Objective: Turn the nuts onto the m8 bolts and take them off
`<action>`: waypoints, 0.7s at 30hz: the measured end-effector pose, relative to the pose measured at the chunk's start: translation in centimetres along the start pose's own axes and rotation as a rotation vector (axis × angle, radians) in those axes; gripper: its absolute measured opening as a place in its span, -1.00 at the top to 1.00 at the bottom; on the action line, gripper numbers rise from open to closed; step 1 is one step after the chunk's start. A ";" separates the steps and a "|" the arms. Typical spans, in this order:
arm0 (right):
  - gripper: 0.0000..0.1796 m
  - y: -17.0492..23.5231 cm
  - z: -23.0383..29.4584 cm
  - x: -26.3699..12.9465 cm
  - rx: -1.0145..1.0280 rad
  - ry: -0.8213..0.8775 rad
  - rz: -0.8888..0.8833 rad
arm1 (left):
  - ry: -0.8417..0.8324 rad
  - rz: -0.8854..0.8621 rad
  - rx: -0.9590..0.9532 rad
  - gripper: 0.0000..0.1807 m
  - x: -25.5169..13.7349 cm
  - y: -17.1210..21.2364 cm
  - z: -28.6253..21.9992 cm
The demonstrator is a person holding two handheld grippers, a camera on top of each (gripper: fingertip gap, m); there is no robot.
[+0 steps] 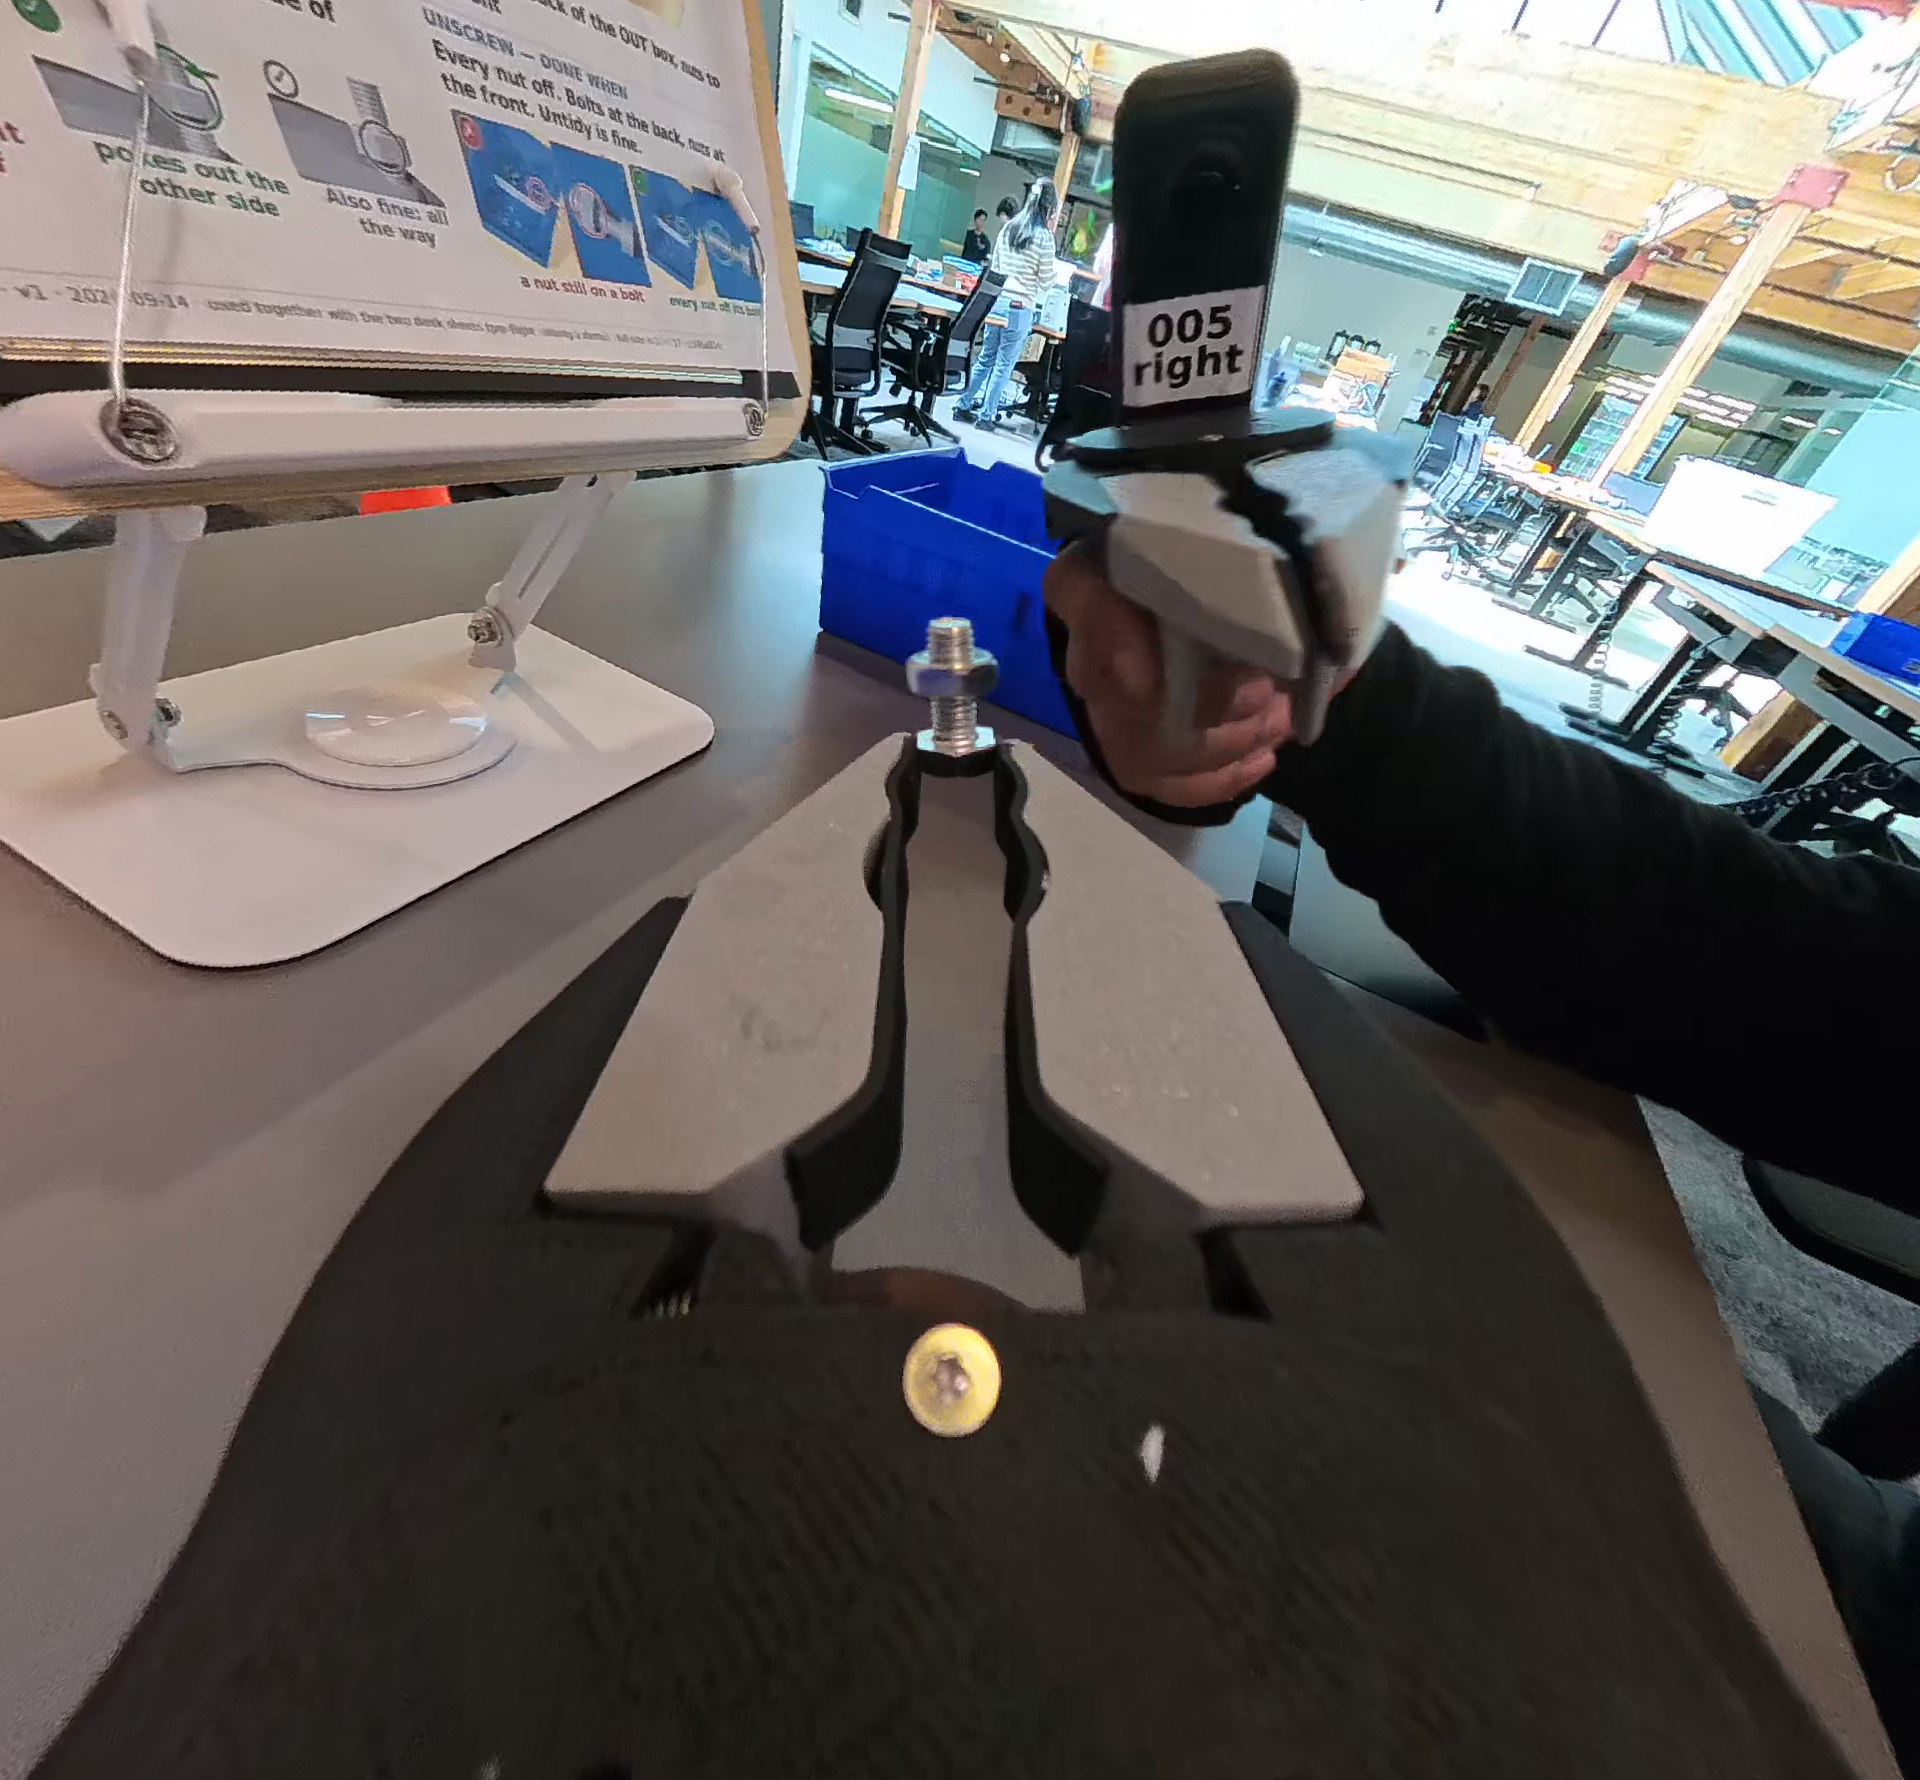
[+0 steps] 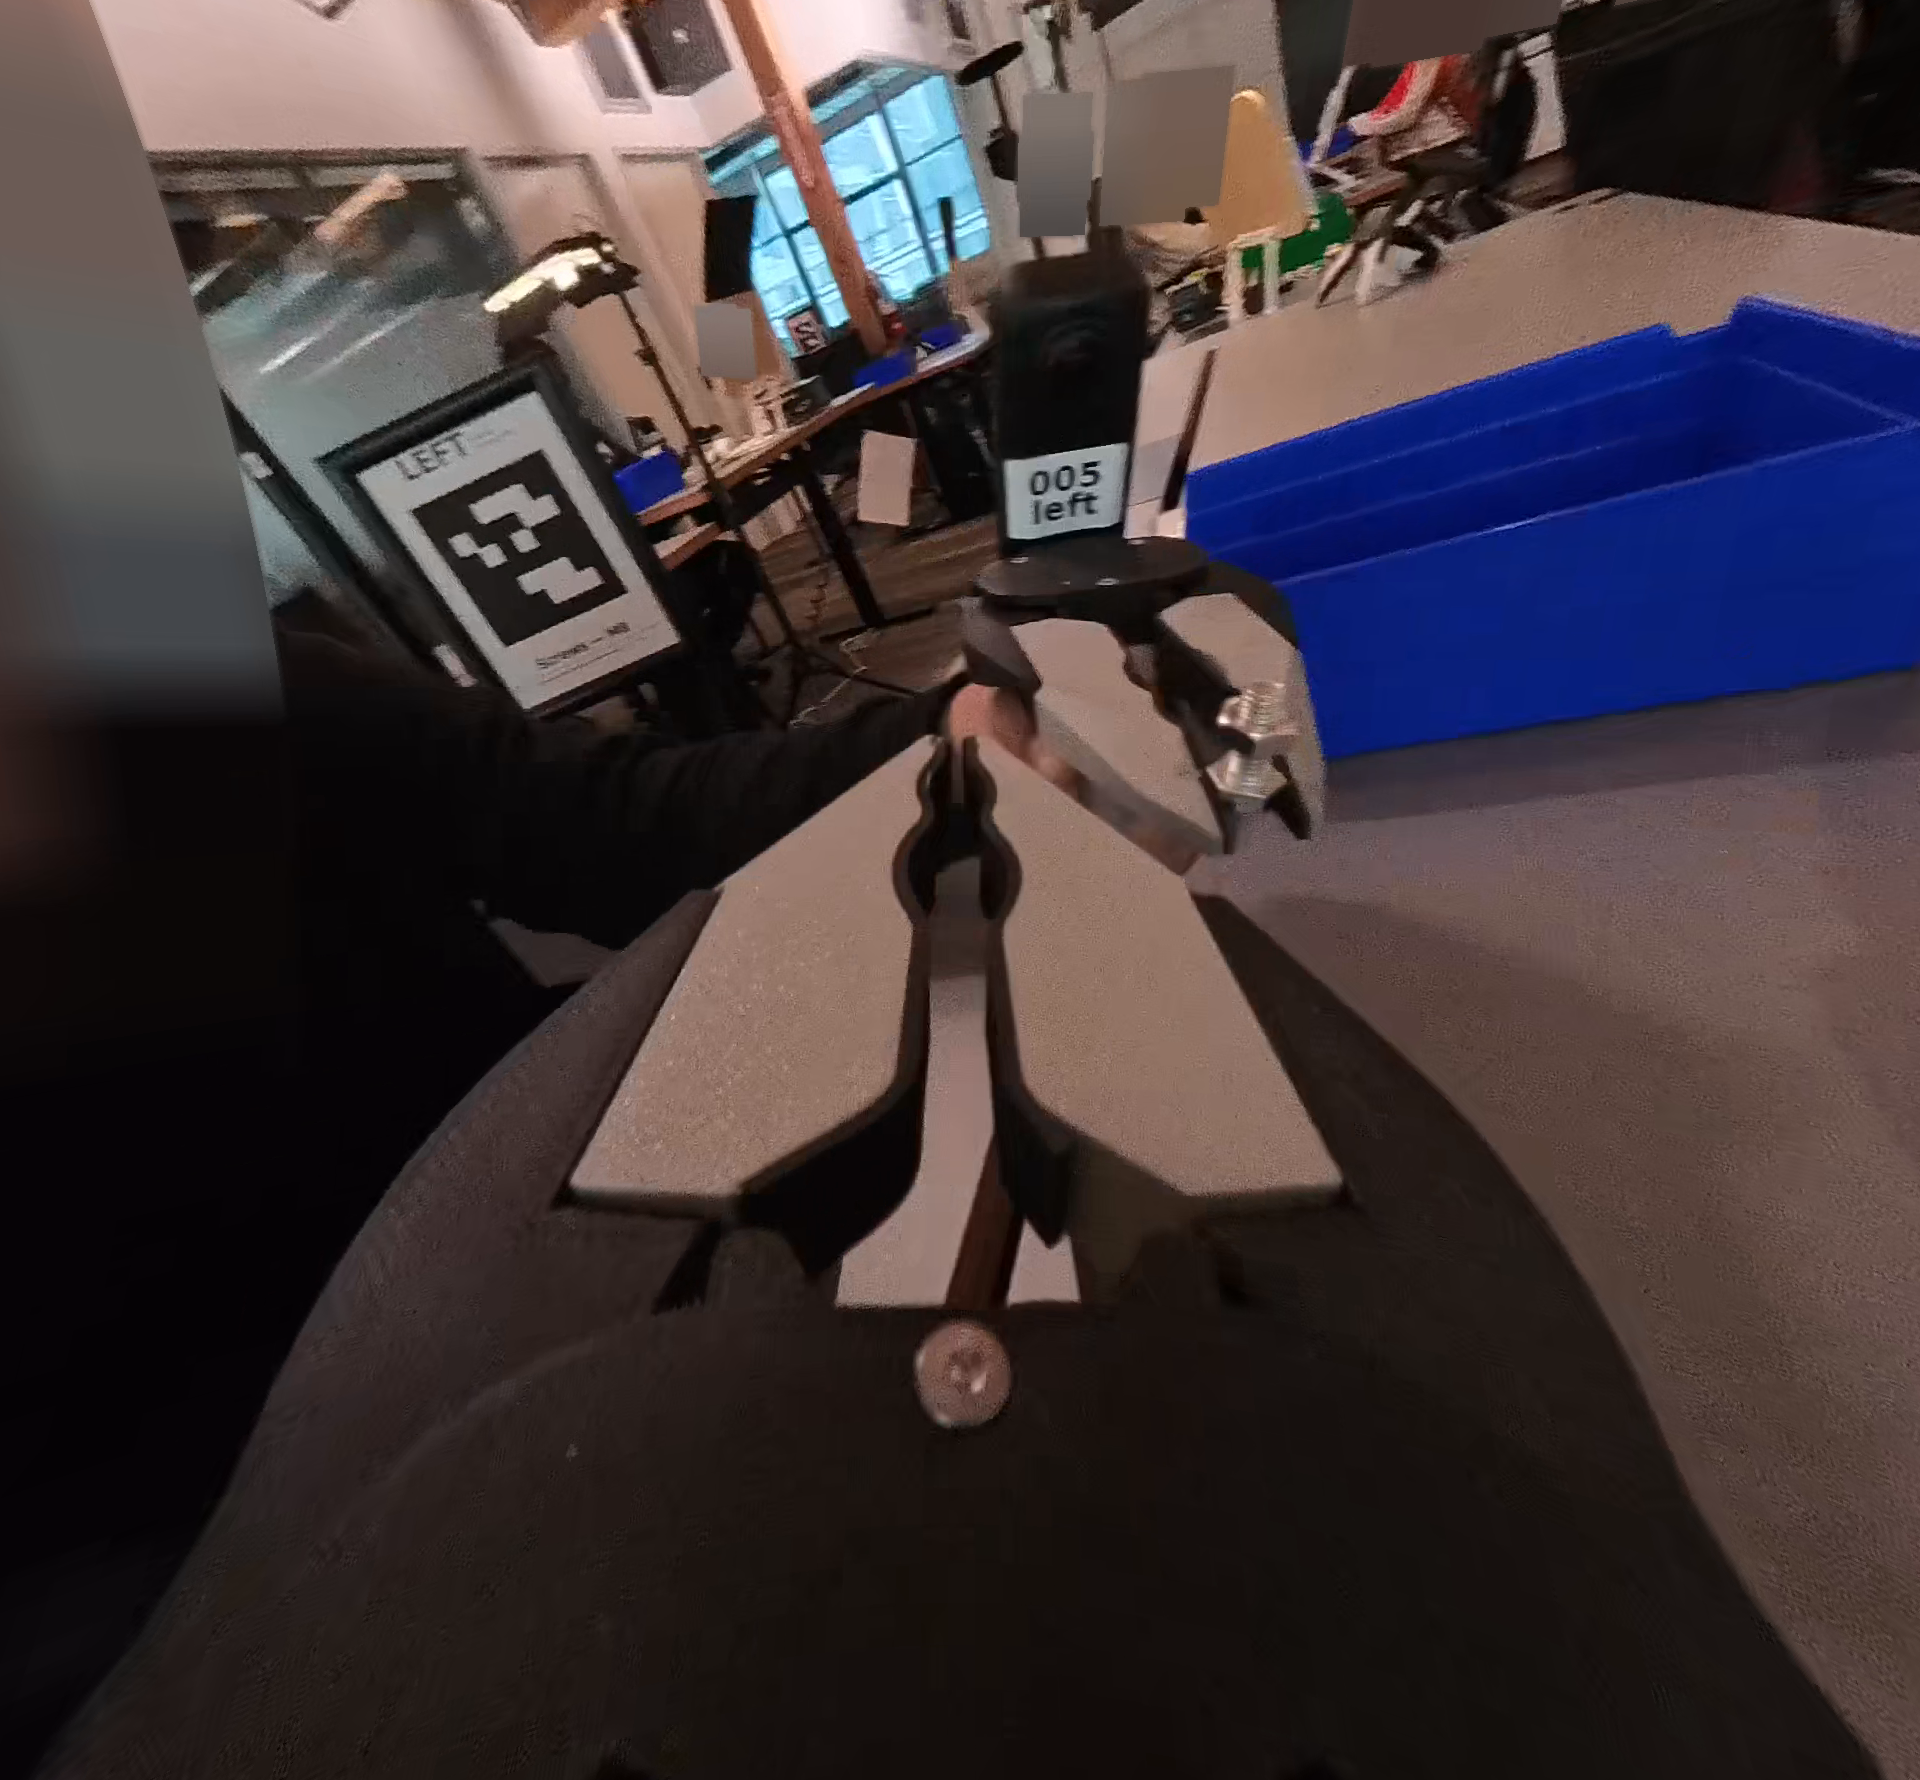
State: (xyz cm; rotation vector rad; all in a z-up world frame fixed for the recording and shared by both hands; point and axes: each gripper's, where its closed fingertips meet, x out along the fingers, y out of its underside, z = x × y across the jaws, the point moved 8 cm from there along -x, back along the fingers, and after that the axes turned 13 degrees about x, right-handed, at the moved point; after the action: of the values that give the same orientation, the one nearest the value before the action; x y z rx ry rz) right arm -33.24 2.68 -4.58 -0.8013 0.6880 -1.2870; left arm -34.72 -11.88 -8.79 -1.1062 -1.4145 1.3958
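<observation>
left gripper (image 1: pixel 951 774) pinching bolt (image 1: pixel 948 738) head, nut (image 1: pixel 951 672) mid-thread | right gripper (image 2: pixel 958 756) pressed together, empty, beside bolt | risk: loose pinch spinning bolt

On my feeds I see a white stand (image 1: pixel 343 795) propping an instruction sheet (image 1: pixel 384 109), a blue bin (image 2: pixel 1579 525) on the grey table (image 2: pixel 1610 1003) — and a marker board (image 2: pixel 509 535) beyond.

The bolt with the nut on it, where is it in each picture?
Left wrist view: the bolt stands upright at the centre, its head pinched in the left claw, nut partway up.
Right wrist view: the same bolt sits right of centre, held in the far claw.
Shared landmark: the blue bin just behind it.
</observation>
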 end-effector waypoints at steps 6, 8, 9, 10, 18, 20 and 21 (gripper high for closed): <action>0.66 -0.9 -2.5 -1.3 -0.028 0.337 -0.118 | 0.013 0.000 0.004 0.87 0.2 0.0 -0.3; 0.62 -0.7 -2.8 -0.8 -0.014 0.334 -0.107 | 0.012 0.002 0.006 0.87 0.2 0.0 -0.3; 0.65 -0.5 -2.3 -0.3 -0.012 0.265 -0.082 | 0.012 0.005 0.006 0.87 0.2 0.0 -0.3; 0.69 -0.3 -1.5 0.1 -0.011 0.162 -0.050 | 0.005 0.004 0.006 0.87 0.2 0.0 -0.2; 0.68 -1.0 -1.9 -1.1 -0.029 0.273 -0.109 | 0.014 0.006 0.006 0.87 0.3 0.1 -0.3; 0.67 -0.9 -2.4 -0.9 -0.021 0.311 -0.113 | 0.015 0.009 0.005 0.87 0.3 0.1 -0.3; 0.66 -0.9 -2.5 -0.7 -0.016 0.303 -0.109 | 0.016 0.010 0.004 0.87 0.3 0.1 -0.3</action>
State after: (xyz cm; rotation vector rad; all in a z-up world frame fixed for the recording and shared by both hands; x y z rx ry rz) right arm -35.85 3.02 -5.24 -0.6699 0.9063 -1.5214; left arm -34.48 -11.47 -8.92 -1.1206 -1.3962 1.3936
